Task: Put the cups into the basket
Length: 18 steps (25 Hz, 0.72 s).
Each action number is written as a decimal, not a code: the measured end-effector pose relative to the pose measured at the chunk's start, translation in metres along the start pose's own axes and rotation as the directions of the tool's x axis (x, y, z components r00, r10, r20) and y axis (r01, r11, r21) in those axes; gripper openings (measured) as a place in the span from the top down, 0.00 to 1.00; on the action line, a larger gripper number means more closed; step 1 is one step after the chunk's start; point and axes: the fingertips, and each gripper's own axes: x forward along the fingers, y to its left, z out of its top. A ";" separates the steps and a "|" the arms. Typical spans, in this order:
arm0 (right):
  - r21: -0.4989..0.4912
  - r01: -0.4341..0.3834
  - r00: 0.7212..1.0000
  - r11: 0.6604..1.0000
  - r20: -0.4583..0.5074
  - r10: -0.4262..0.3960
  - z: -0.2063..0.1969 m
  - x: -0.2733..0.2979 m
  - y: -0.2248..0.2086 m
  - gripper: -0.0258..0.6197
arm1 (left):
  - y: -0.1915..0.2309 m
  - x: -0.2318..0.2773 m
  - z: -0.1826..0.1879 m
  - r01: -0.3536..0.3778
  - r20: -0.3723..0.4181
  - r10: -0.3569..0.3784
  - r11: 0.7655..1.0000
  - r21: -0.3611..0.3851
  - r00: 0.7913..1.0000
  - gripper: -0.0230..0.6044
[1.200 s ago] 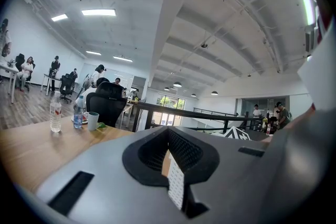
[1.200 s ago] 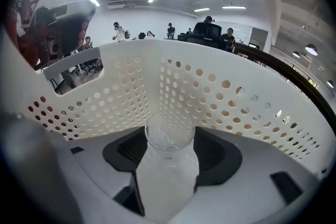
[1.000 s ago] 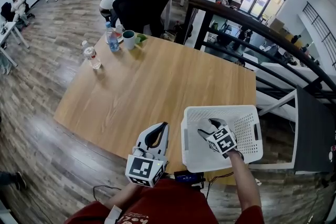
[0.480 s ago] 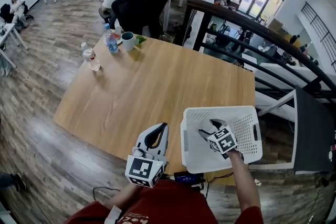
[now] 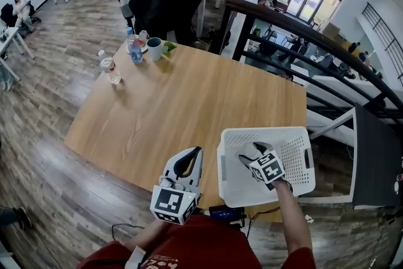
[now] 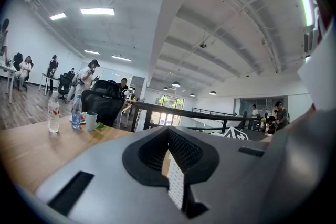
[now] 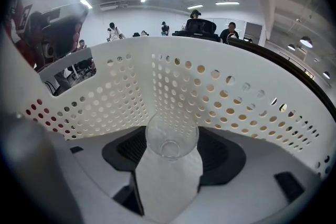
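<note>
My right gripper (image 5: 248, 152) reaches down inside the white perforated basket (image 5: 264, 131) at the table's near right corner. In the right gripper view a clear cup (image 7: 171, 139) lies between its jaws, which are shut on it close to the basket's wall (image 7: 105, 97). The cup does not show in the head view. My left gripper (image 5: 194, 153) hovers at the table's front edge, left of the basket, with its fingertips together and nothing between them (image 6: 169, 152). A teal mug (image 5: 154, 48) stands at the table's far left corner.
Two water bottles (image 5: 134, 47) (image 5: 110, 67) stand near the mug on the wooden table (image 5: 189, 97). A black office chair (image 5: 170, 6) stands behind the far edge. A dark railing (image 5: 302, 28) runs along the right side.
Neither gripper has moved and the cup stays between the right jaws. Only the people at the far desk have shifted.
</note>
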 end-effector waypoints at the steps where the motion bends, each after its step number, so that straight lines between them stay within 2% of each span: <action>1: 0.000 -0.002 1.000 1.000 -0.002 0.002 0.000 0.000 0.000 0.52 | 0.000 0.000 0.001 0.001 0.000 -0.001 1.000 -0.001 1.000 0.95; 18: -0.018 0.084 0.996 0.996 0.045 -0.083 0.009 -0.022 -0.019 0.46 | 0.000 -0.002 0.005 -0.001 0.012 0.001 1.000 0.002 1.000 0.95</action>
